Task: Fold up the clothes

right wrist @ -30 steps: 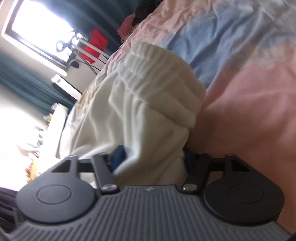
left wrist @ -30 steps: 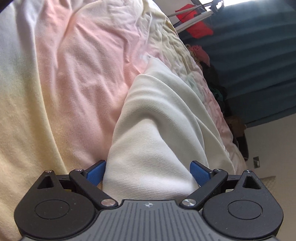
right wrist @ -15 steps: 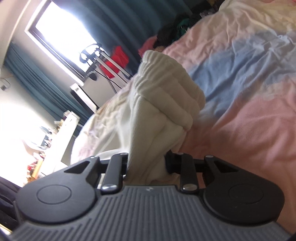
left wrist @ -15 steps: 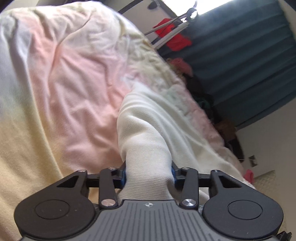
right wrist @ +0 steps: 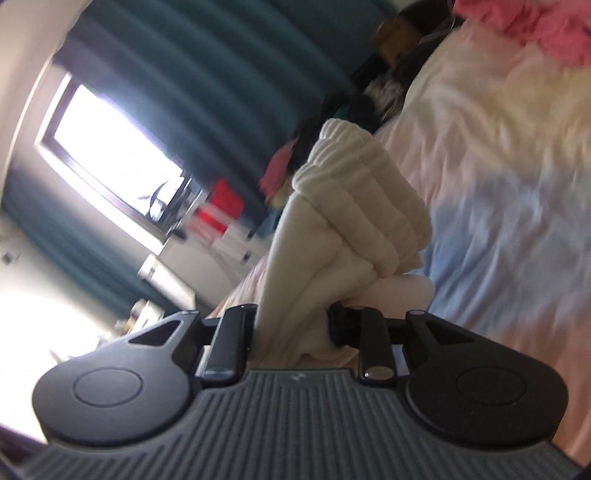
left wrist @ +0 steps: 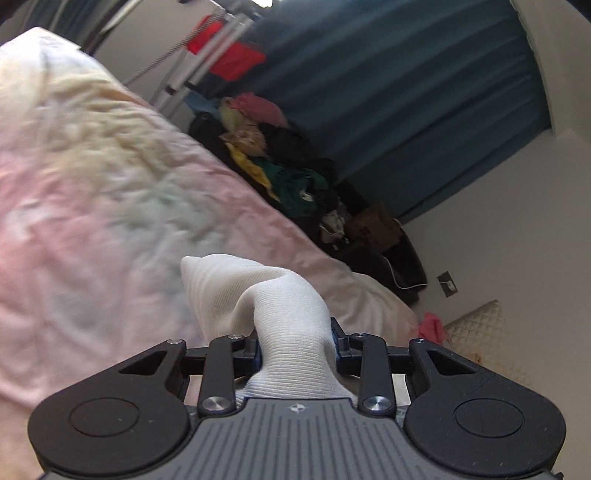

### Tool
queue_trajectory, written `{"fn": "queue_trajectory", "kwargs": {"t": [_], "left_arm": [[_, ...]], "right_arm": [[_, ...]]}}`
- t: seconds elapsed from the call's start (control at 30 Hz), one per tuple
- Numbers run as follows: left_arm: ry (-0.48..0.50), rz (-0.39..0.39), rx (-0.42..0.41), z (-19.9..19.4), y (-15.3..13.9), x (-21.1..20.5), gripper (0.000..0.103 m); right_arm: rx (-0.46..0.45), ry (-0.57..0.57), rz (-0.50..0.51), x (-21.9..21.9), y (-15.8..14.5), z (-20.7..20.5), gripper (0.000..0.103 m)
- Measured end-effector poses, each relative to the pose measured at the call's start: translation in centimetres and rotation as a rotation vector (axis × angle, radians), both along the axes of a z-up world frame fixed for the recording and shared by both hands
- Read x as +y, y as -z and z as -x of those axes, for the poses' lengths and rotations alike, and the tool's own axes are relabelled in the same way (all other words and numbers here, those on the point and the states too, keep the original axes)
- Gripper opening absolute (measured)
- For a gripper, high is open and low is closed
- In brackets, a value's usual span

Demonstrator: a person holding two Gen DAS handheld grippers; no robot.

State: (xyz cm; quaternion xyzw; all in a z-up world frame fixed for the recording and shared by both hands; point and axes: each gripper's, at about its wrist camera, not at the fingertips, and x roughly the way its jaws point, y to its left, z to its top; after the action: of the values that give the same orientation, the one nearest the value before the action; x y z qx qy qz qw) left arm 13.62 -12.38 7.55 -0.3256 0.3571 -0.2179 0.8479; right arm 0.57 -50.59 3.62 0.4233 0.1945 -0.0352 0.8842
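White ribbed fabric fills the left tool (left wrist: pixel 295 345), whose blue pads are closing hard on a bunched fold of the cream garment (left wrist: pixel 280 314); a second ago those jaws stood wide with the cloth loose between them. The right tool (right wrist: pixel 291 325) is clamped on the same garment at its thick ribbed band (right wrist: pixel 362 199), where a second ago it was about half open around it. Both tools have risen off the bed: earlier the garment lay spread across the bedspread, and now it is lifted, its gathered ends hanging from the two grips above the pastel bedspread (left wrist: pixel 110 206).

Beyond the left tool, past the far edge of the bed, a heap of mixed clothes (left wrist: pixel 280 162) lies on the floor against the teal curtain (left wrist: pixel 406 92), with a drying rack (left wrist: pixel 207 48) carrying a red item further left. In the right wrist view a bright window (right wrist: pixel 110 144) shows far left, and a pink garment (right wrist: pixel 535 29) lies on the bed at top right.

No containers are in view.
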Motion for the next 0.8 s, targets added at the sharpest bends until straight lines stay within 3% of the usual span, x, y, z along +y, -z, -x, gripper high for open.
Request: {"fn": "queue_trajectory", "kwargs": {"t": [0.23, 0.3, 0.4, 0.5, 0.63, 0.8], "left_arm": [[0.079, -0.037, 0.004, -11.6, -1.0, -14.7, 0.033], [0.089, -0.044, 0.010, -14.6, 0.0, -17.9, 0.033], [0.117, -0.054, -0.001, -18.0, 3.3, -21.2, 0.033], [0.186, -0.155, -0.027, -20.1, 8.2, -23.4, 0.034], [0.228, -0.163, -0.008, -20.1, 14.3, -22.3, 0.035], [0.314, -0.255, -0.075, -18.1, 17.7, -20.3, 0.038]], "right_arm": [[0.038, 0.162, 0.032, -11.3, -1.6, -9.1, 0.027], [0.061, 0.192, 0.052, -13.4, -1.2, -11.4, 0.027], [0.084, 0.217, 0.071, -15.4, 1.6, -13.5, 0.027], [0.124, 0.210, 0.083, -16.6, 5.9, -14.9, 0.027], [0.161, 0.178, 0.048, -16.4, 11.3, -13.9, 0.028], [0.185, 0.222, -0.004, -13.4, 15.8, -10.4, 0.030]]}}
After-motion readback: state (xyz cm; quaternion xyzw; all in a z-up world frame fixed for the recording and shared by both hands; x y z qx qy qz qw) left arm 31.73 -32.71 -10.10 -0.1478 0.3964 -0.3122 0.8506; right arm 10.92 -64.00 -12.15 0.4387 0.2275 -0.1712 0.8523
